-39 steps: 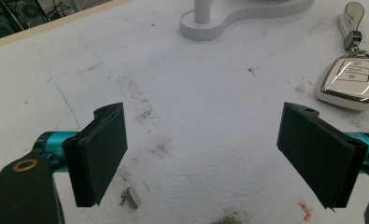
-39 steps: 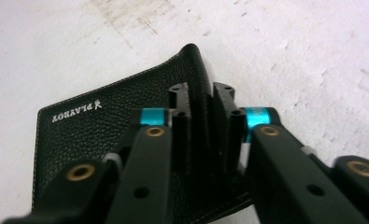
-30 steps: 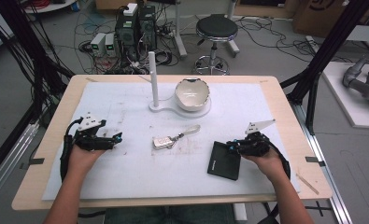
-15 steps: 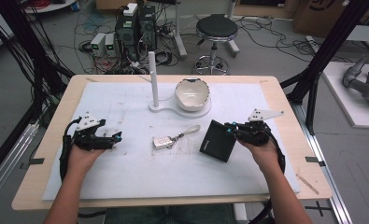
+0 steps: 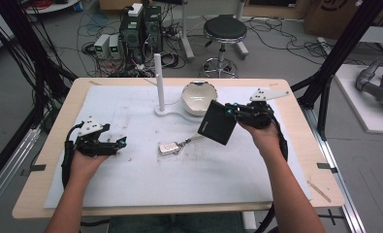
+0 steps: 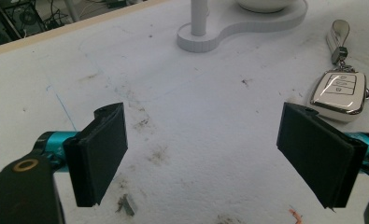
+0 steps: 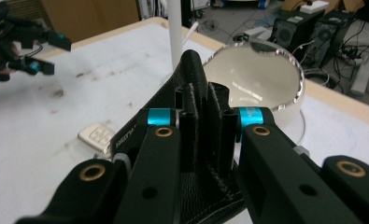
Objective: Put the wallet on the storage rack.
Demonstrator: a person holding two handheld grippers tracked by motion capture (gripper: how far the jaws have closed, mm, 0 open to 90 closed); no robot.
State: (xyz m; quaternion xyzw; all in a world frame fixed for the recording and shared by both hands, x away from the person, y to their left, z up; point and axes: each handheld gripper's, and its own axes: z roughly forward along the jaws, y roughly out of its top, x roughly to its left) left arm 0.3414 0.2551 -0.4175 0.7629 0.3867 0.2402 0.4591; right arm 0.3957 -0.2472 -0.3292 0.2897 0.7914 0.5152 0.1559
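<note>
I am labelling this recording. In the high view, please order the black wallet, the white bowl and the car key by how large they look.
1. black wallet, though it is lifted in the right gripper, so nearer the camera; its lead over the bowl is unsure.
2. white bowl, close to the wallet in size.
3. car key, clearly smallest.

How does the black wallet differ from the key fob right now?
The black wallet is clamped in the right tool and lifted off the table, tilted; the key fob lies flat on the white mat, untouched. The wallet is dark, textured and clearly larger; the fob is small, pale and glossy, with buttons and a strap. Both sit near the white bowl.
</note>
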